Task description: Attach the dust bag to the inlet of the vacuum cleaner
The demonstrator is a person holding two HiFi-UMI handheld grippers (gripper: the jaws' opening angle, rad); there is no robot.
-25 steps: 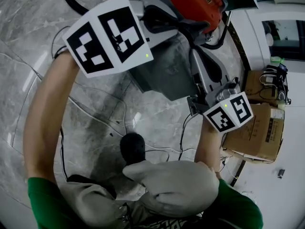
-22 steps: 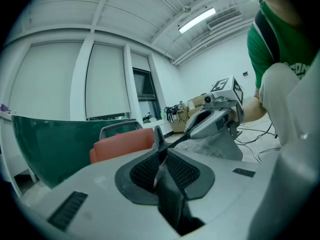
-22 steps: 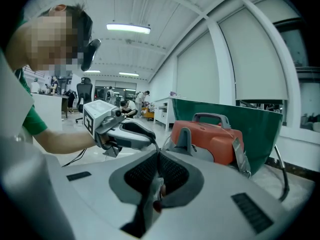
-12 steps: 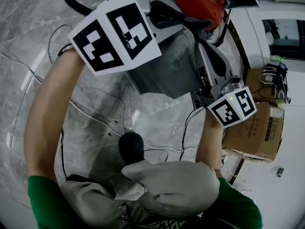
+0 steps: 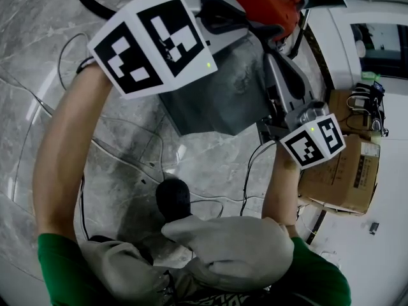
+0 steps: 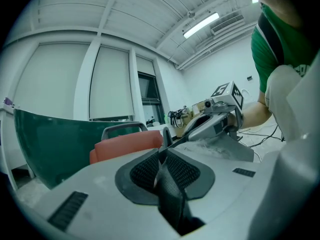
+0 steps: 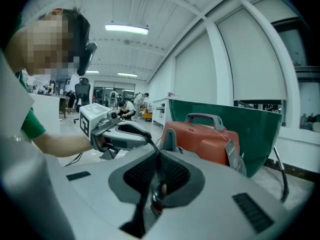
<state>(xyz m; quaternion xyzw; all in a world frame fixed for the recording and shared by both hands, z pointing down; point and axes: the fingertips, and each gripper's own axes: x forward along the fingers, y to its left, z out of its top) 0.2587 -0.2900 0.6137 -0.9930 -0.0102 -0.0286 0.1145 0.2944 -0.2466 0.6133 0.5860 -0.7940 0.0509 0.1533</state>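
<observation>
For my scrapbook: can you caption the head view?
Grey dust bag hangs over the marble floor, near the red vacuum cleaner.

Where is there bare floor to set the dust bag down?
Free: the marble floor left of the left forearm. Right of that forearm, below the dust bag, cables cross the floor. Crowded: red vacuum cleaner ahead, cardboard boxes at right.
</observation>
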